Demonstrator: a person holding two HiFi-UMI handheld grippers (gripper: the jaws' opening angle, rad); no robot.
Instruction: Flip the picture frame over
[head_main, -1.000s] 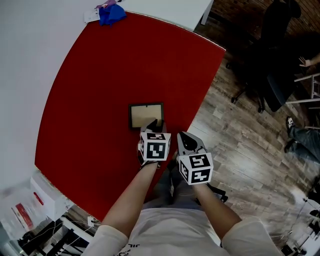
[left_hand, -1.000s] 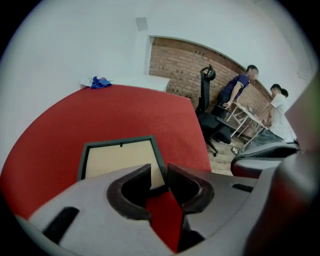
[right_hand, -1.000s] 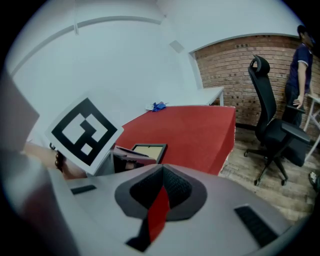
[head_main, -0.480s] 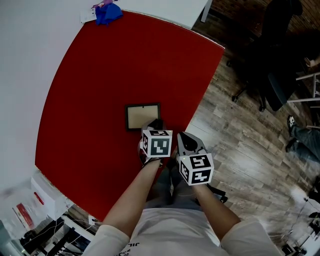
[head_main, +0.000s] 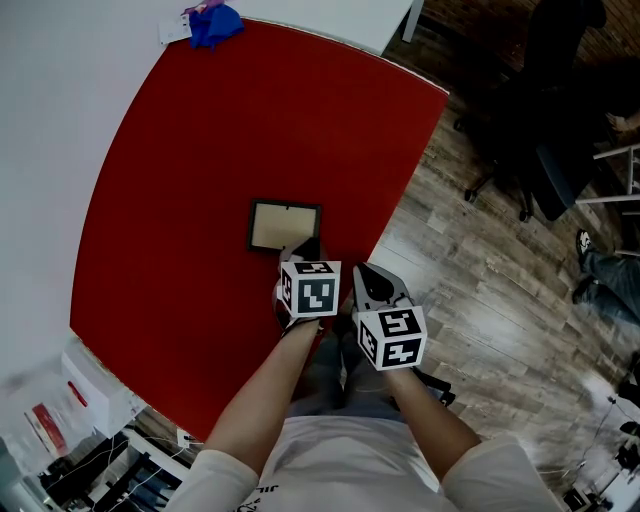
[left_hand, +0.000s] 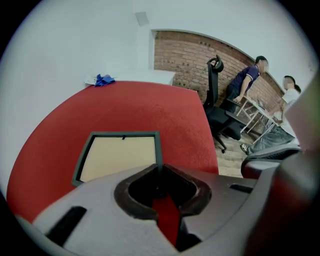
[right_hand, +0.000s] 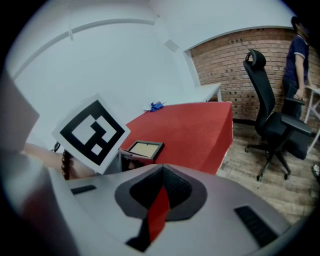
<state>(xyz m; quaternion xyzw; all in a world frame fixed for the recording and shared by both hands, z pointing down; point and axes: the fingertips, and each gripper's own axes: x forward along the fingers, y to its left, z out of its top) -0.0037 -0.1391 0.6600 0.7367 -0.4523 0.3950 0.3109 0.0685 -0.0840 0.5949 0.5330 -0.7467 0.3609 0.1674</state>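
We see the dark-rimmed rectangular picture frame (head_main: 285, 226) lying flat on the round-edged red table (head_main: 250, 120). Its beige panel faces up, and a small dark tab sits at the middle of its far rail. It is slightly askew to us.

The left gripper (head_main: 305, 250) is at the frame's near right corner. In the left gripper view its grey jaws are closed tip to tip, and the frame's right rail (left_hand: 158, 150) runs straight down to the seam where they meet. The tips cover that corner, so we cannot tell whether they press on it.

The right gripper (head_main: 362, 272) hangs nearer to us than the frame and to its right, just beside the left gripper. In the right gripper view its jaws are together with only red table showing past them, and the frame (right_hand: 145, 148) lies apart from them. The left gripper's black-and-white marker cube (right_hand: 92, 131) stands just on the near side of the frame.

Well beyond the frame's far rail, a crumpled blue cloth (head_main: 215, 22) rests at the table's far corner. Well off to the frame's right, past the table edge, a black office chair (right_hand: 265, 115) stands on the wooden plank floor (head_main: 480, 280).
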